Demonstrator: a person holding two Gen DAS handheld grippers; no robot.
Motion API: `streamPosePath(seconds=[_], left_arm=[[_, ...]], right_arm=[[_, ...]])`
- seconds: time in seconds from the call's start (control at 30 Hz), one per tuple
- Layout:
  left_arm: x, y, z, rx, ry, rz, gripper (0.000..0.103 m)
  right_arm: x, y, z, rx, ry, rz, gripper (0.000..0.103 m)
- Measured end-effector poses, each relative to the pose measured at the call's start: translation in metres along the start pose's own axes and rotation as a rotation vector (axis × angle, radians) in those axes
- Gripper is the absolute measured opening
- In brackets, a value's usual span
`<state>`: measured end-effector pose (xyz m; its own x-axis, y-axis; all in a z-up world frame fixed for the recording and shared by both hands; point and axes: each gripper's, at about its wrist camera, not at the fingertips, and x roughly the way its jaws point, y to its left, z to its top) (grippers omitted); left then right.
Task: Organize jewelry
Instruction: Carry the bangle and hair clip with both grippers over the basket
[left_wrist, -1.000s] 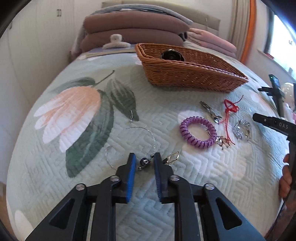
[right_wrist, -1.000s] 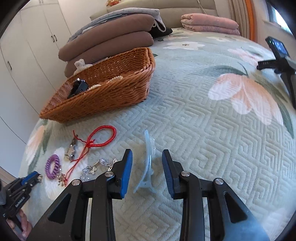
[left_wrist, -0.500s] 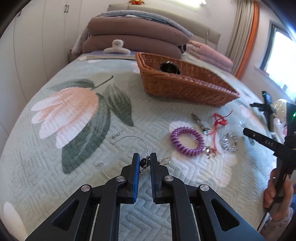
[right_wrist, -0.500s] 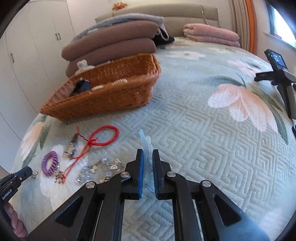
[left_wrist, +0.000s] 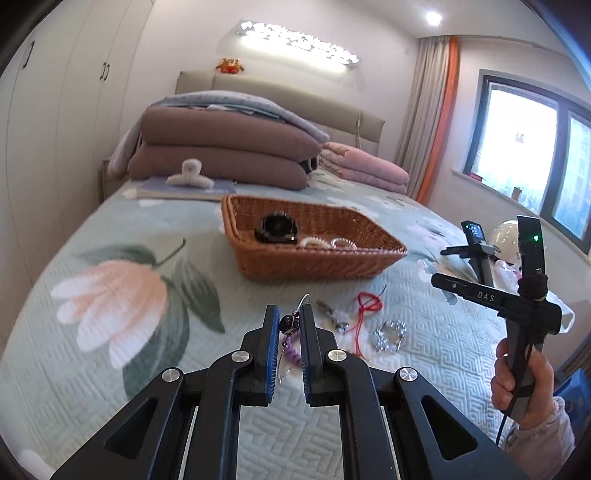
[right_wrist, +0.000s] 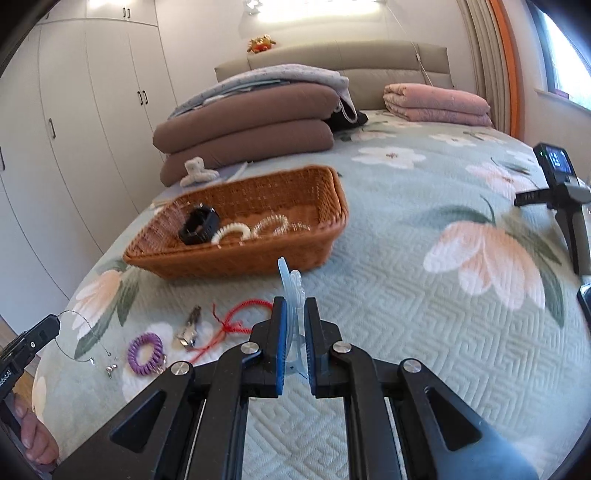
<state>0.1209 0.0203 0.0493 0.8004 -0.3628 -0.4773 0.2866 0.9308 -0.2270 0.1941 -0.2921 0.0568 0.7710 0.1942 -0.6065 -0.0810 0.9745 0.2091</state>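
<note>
My left gripper (left_wrist: 287, 318) is shut on the dark bead of a thin wire necklace (left_wrist: 287, 325) and holds it above the bed; its wire hoop (right_wrist: 75, 338) hangs from the gripper in the right wrist view. My right gripper (right_wrist: 294, 309) is shut on a pale blue hair claw (right_wrist: 291, 295), lifted off the quilt. The wicker basket (left_wrist: 314, 264) stands ahead, also in the right wrist view (right_wrist: 240, 254); it holds a black watch (right_wrist: 198, 225) and pale coil bands (right_wrist: 231, 232). On the quilt lie a purple coil band (right_wrist: 145, 353), a red cord (right_wrist: 236, 321), a silver clip (right_wrist: 189, 328) and a crystal bracelet (left_wrist: 389, 332).
Folded brown bedding (left_wrist: 221, 155) and a pink blanket (left_wrist: 364, 168) lie behind the basket. A white claw clip (left_wrist: 189, 174) rests on a book. A small tripod with a device (right_wrist: 565, 199) stands at the right on the bed. White wardrobes (right_wrist: 74, 122) line the left.
Both grippers closed on their items and rose off the quilt: the left lifted the necklace, the right lifted the hair claw. Both views now tilt up toward the basket.
</note>
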Motion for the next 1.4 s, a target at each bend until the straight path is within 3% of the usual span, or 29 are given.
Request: streamPosePath(seconds=[0.37, 0.47, 0.6, 0.87, 1.13, 1.4], left_arm=[[0.027, -0.001, 0.091, -0.023, -0.104, -0.045, 0.01], [0.042, -0.006, 0.118, -0.038, -0.135, -0.067, 0.01], [0.079, -0.009, 0.141, -0.07, -0.129, -0.082, 0.01], [0.167, -0.003, 0.123, -0.115, 0.002, -0.067, 0.01], [0.194, -0.012, 0.106, -0.058, 0.067, -0.048, 0.01], [0.203, -0.028, 0.096, 0.005, 0.082, -0.039, 0.011]], right_arm=[[0.004, 0.006, 0.071, -0.005, -0.081, 0.043, 0.012], [0.019, 0.004, 0.094, 0.032, -0.072, 0.115, 0.012], [0.055, 0.011, 0.115, 0.029, -0.039, 0.117, 0.012], [0.129, -0.001, 0.107, 0.086, 0.051, 0.082, 0.012], [0.144, -0.007, 0.1, 0.07, 0.07, 0.049, 0.012], [0.15, -0.004, 0.097, 0.044, 0.073, 0.028, 0.012]])
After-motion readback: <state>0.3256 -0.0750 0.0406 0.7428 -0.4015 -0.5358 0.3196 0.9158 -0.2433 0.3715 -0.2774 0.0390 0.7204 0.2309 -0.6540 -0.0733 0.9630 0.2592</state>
